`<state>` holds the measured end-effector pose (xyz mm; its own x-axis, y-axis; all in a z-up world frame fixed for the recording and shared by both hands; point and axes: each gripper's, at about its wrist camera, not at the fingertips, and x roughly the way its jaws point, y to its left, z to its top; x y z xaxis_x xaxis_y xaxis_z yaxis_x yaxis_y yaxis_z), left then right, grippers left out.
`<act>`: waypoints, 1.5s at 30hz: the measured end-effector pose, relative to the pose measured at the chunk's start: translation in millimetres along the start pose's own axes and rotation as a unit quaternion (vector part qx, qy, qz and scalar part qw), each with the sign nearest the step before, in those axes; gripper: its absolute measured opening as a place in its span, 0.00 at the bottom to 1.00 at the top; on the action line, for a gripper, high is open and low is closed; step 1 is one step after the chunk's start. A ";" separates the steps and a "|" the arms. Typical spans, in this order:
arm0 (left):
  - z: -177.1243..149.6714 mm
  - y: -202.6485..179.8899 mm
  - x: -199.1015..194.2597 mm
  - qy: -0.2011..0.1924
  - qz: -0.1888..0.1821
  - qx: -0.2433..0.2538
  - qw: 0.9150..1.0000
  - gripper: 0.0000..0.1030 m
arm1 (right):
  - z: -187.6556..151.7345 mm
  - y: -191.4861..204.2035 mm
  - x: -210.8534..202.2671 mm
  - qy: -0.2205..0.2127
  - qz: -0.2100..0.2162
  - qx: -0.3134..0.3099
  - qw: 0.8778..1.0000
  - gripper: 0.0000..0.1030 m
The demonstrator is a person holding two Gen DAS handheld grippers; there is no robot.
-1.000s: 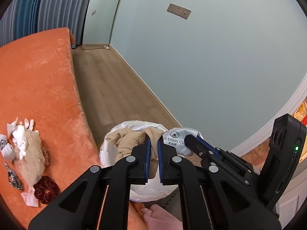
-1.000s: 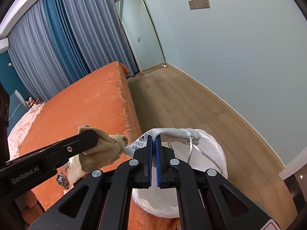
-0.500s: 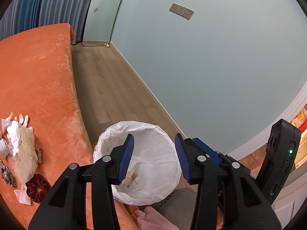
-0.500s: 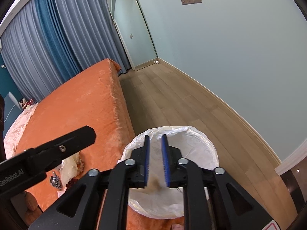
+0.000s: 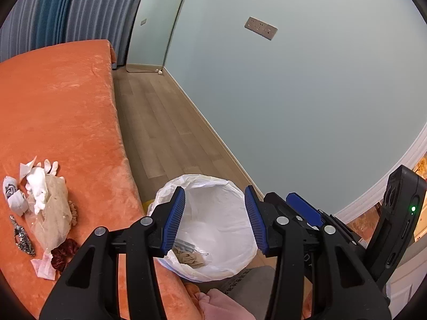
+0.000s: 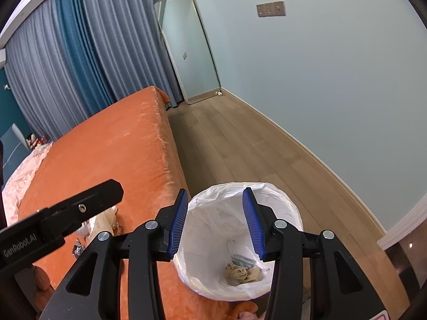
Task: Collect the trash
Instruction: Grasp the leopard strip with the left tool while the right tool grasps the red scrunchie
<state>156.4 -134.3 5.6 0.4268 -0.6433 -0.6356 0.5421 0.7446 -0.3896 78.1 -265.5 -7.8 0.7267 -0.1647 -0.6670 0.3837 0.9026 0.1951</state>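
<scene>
The left tongs (image 5: 214, 218) are hanging wide apart, gripping nothing, right over the white trash bin (image 5: 213, 184). The right tongs (image 6: 213, 221) are gaping too, also over the trash bin (image 6: 291, 213). A tan cloth (image 6: 244, 273) and a grey wrapper (image 6: 241, 261) are lying at the bottom, under both tongs. More trash (image 5: 42, 205) is sitting on the orange bed (image 5: 58, 106), to the left of the left tongs

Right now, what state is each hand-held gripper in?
Left hand-held gripper: open, empty, above the lined trash bin.
Right hand-held gripper: open, empty, above the same bin.
</scene>
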 end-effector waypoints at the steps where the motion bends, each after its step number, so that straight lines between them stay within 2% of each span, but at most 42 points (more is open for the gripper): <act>1: -0.2 3.0 -4.2 -0.004 0.003 -0.001 1.000 0.43 | -0.4 2.2 -1.9 -0.001 0.001 -0.003 1.000 0.44; 10: -12.8 47.3 -41.1 -0.027 0.051 -0.021 0.998 0.61 | -10.0 43.7 -13.8 -0.004 0.018 -0.036 0.999 0.53; 20: -37.0 133.6 -73.0 -0.029 0.109 -0.083 0.990 0.61 | -43.6 113.2 -2.0 0.030 0.056 -0.076 0.995 0.56; 31: -76.9 230.6 -92.7 -0.012 0.179 -0.143 0.973 0.62 | -90.2 178.1 38.3 0.092 0.085 -0.101 0.987 0.58; 37: -93.0 270.4 -89.5 0.004 0.196 -0.173 0.965 0.67 | -113.6 200.9 63.7 0.123 0.082 -0.107 0.983 0.58; 45: -106.5 312.3 -70.9 0.030 0.207 -0.203 0.957 0.67 | -135.6 212.9 101.1 0.159 0.066 -0.099 0.980 0.58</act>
<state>218.3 162.8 -142.0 0.4951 -0.2761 -0.8238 0.0047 0.9490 -0.3152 155.9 -36.0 -131.2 0.5355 0.0619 -0.8422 0.1576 0.9725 0.1717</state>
